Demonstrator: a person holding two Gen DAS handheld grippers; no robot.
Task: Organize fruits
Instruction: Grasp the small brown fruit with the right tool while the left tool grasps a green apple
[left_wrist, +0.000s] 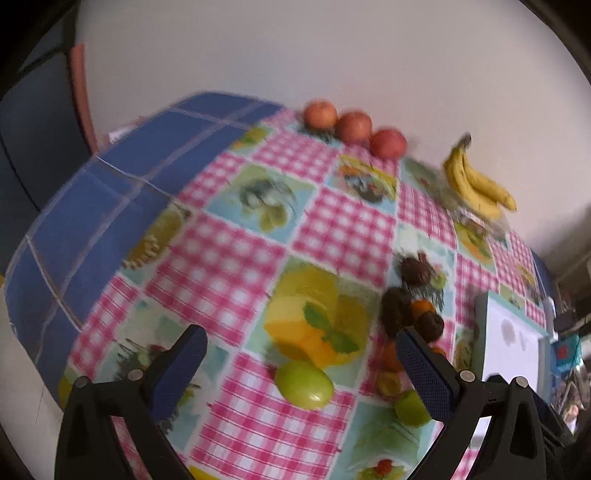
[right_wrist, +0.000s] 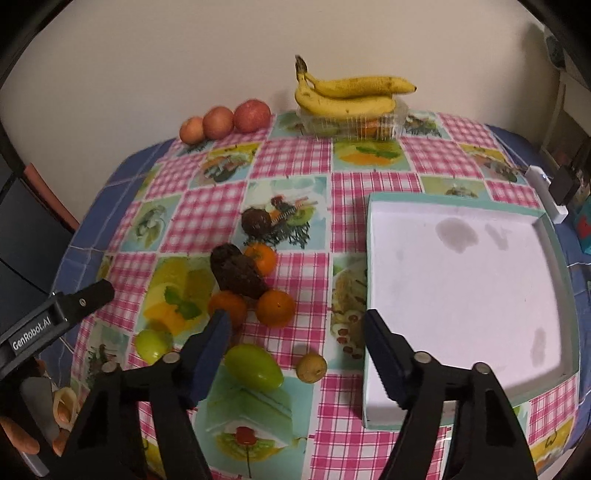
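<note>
"GenRobot.AI" lettering on left tongs beside green fruit.

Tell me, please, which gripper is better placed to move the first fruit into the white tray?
Probably the right. The right gripper is open, with the tray touching its right finger and the green mango and small yellow fruit just ahead. The left gripper, also open, hovers farther left.

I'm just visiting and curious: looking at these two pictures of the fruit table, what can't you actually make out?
- Clear plastic box under the bananas, right wrist view: contents too small and glary to name.
- Dark fruits, left wrist view: motion blur hides their kind.
- Green fruit, left wrist view: partly behind the left gripper finger.
- Tray, right wrist view: near corner hidden by the right gripper.
</note>
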